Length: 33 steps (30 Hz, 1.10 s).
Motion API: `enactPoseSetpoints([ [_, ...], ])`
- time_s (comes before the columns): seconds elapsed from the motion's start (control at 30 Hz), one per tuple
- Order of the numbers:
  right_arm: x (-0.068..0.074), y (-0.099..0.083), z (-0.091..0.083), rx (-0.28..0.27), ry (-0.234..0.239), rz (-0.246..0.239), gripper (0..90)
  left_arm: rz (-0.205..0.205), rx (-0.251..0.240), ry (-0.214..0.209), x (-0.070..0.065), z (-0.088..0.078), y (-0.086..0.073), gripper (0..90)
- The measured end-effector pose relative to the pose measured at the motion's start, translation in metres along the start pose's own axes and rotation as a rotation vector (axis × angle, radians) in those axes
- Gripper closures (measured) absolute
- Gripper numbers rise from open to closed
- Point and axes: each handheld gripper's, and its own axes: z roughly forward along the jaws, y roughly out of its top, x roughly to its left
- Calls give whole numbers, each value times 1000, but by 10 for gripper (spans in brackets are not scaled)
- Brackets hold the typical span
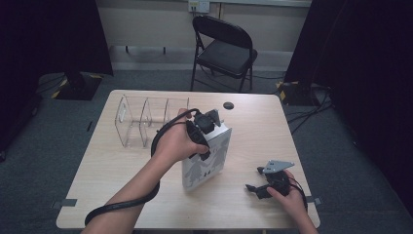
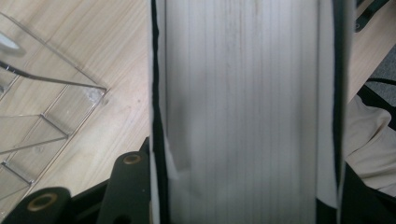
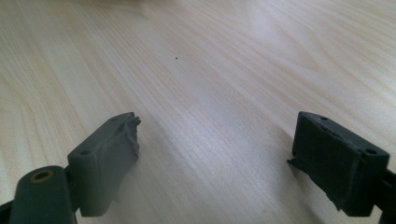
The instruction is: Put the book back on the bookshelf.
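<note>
Your left gripper (image 1: pixel 208 127) is clamped across the top of the thick white book with a grey-printed cover (image 1: pixel 207 163). In the left gripper view the book's white page block (image 2: pixel 243 112) runs straight away between the jaws. The book stands upright on the pale wooden table (image 1: pixel 253 122), near its middle. The clear plastic divided rack (image 1: pixel 146 119) lies just beside it, off to the left and a little farther from you, slots open toward the book. So the book's way in is leftward and away, with its flat faces kept parallel to the dividers. Your left hand (image 1: pixel 178 144) is the nearer one. The right gripper (image 1: pixel 257 183) rests low near the table's near right edge, jaws well apart, nothing between them, bare wood (image 3: pixel 210 84) ahead. Judgement: the book probably needs turning before it will slide in.
</note>
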Motion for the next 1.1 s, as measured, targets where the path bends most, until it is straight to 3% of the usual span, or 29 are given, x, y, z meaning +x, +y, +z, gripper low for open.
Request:
enactPoseSetpoints([
  [1.1, 0, 0, 0, 0, -1, -1, 133, -93, 36, 38, 29, -17, -31, 527],
])
